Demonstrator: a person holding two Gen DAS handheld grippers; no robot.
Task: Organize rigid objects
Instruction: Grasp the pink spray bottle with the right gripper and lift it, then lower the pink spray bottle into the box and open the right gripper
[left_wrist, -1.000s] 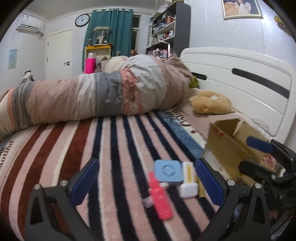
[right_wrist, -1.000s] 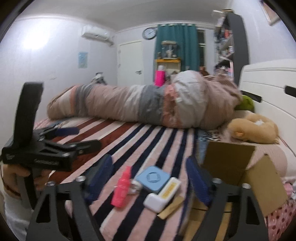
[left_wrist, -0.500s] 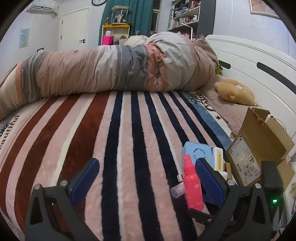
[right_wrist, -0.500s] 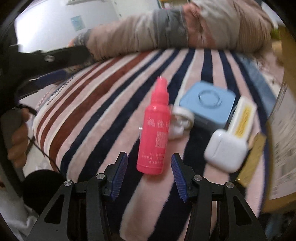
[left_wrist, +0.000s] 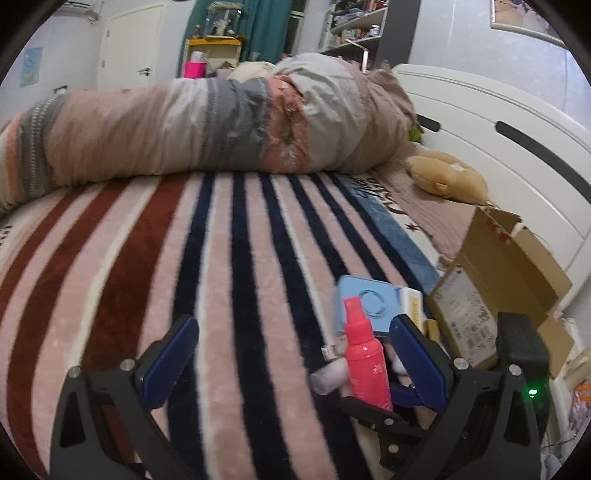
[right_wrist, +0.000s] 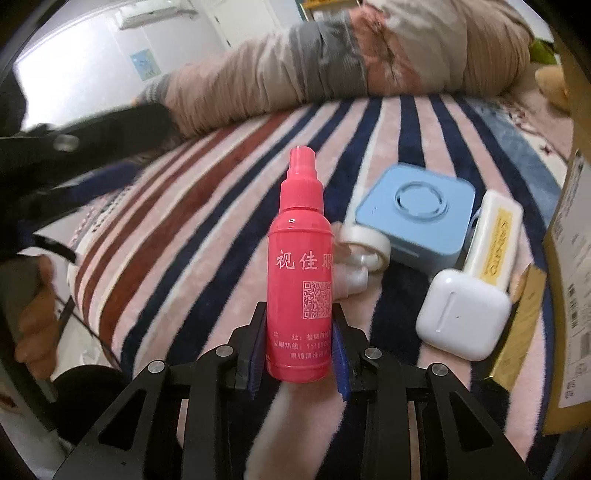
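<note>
The pink spray bottle (right_wrist: 300, 280) lies on the striped bed blanket (right_wrist: 207, 236), low in the middle of the right wrist frame. The right tongs (right_wrist: 300, 341) have just been closing and now pinch its lower body between the blue pads. It looks like light, stiff, smooth plastic, maybe slippery, so holding the wide cylinder and not the thin neck seems best. The left tongs (left_wrist: 293, 363) stand spread, empty. To the right are a blue square box (right_wrist: 415, 210), a white rounded case (right_wrist: 463, 319) and the cardboard box (left_wrist: 498, 295).
</note>
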